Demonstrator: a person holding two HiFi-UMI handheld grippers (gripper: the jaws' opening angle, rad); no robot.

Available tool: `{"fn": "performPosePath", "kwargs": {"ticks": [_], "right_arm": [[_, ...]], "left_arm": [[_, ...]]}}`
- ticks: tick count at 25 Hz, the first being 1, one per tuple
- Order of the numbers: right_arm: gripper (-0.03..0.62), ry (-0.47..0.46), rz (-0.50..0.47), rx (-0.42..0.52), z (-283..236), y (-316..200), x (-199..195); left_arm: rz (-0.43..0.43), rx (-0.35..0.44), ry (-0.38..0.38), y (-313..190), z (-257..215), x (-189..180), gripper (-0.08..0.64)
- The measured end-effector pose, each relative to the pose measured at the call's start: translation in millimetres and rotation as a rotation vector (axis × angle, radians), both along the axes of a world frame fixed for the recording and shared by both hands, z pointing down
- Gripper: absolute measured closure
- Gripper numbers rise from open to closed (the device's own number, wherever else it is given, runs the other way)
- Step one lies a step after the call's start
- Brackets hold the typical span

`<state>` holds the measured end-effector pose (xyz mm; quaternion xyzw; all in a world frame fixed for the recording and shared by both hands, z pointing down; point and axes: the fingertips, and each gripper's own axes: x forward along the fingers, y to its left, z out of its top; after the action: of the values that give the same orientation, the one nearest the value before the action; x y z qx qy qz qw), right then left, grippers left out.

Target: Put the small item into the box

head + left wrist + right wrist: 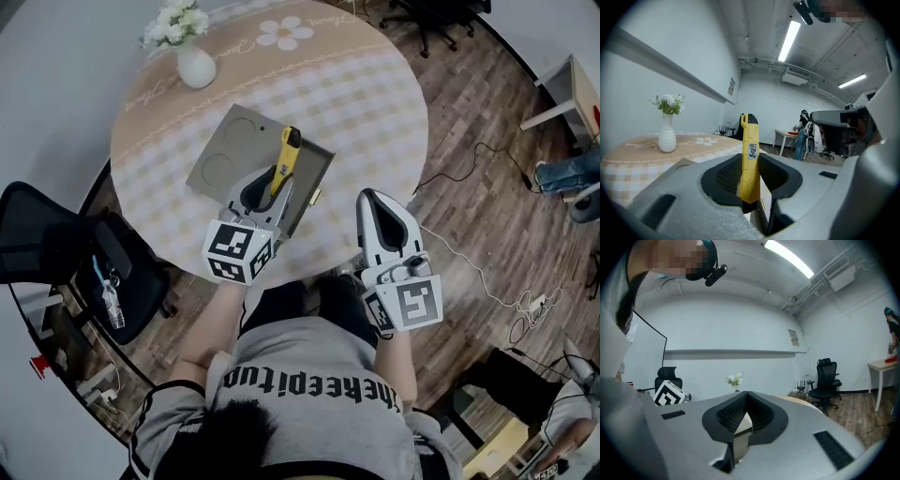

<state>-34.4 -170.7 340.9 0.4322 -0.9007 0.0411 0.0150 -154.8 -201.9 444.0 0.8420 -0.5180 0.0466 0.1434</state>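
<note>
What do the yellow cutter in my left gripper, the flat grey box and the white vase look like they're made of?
The yellow box-cutter knife looks like moulded plastic, semi-gloss, with a printed label. The flat grey-brown box is probably matte cardboard or pressed board, dull with round recesses, though that is uncertain. The white bulbous vase is likely glazed ceramic, smooth with a soft sheen.

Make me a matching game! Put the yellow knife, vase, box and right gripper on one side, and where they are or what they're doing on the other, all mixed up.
1. yellow knife
2. vase
3. box
4. right gripper

A. shut, holding nothing
B. grey, lying on the table
C. clamped in the left gripper
D. holding white flowers

Pairs: 1-C, 2-D, 3-B, 4-A
</note>
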Motion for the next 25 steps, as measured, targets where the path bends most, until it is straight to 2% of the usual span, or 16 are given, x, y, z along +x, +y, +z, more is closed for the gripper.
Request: {"fn": "performPosePath", "kwargs": {"ticks": [12,25], "right_arm": [[0.586,0.015,0.101,-0.028,12,0,19],[0.586,0.038,0.142,-0.054,20,-1,31]], "left_arm": [[0.058,-0.159,-0.057,-17,56,11,0.436],[0.084,-0.316,-0.133,-22,109,18,0.436]]}}
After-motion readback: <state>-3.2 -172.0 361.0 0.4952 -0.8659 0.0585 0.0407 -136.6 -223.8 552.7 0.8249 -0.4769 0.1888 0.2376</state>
